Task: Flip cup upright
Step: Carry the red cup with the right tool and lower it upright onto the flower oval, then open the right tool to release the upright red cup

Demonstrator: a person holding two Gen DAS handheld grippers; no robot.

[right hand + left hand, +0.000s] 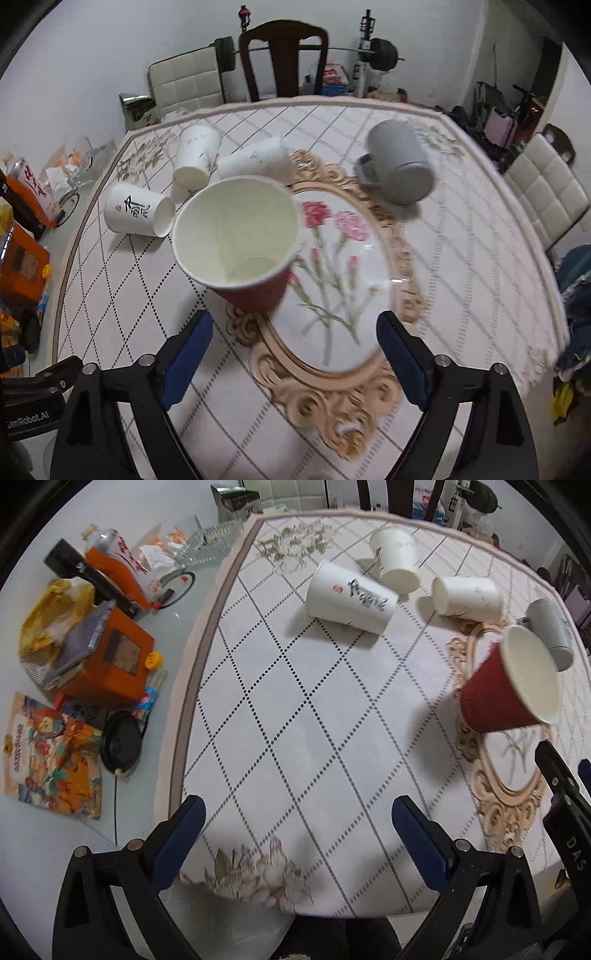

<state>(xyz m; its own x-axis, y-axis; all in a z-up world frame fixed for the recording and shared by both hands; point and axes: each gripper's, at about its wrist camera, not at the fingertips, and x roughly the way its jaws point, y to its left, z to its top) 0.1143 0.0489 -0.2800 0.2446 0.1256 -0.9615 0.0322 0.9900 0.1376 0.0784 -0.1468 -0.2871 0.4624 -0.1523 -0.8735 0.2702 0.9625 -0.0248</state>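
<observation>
- Red cup: paper, ribbed red wall, pale inside. It stands mouth-up, or close to it, on the surface, at the left edge of the gold-framed flower medallion. The left wrist view shows it leaning somewhat, mouth turned away to the right; fisheye bend may account for part of that.
- Right claw: jaws spread wide, nothing between them. The red cup lies just ahead of it and slightly to its left, apart from both pads; this view looks down into the mouth, so the cup's long axis runs roughly toward the camera.
- Left claw: jaws spread wide, empty, over bare surface. The red cup lies well off to its right and ahead. Judged nearer arm: the right.
- White cup with black lettering: on its side, mouth toward the red cup, long axis roughly across the right claw's line of reach, left of and beyond it.
- Two plain white cups: both on their sides, farther back.
- Grey mug: tipped over, handle to its left, ahead and right of the right claw.
- Judgement: the red cup appears done; any tipped cup taken next calls for a grip across its wall, square to its long axis.
</observation>
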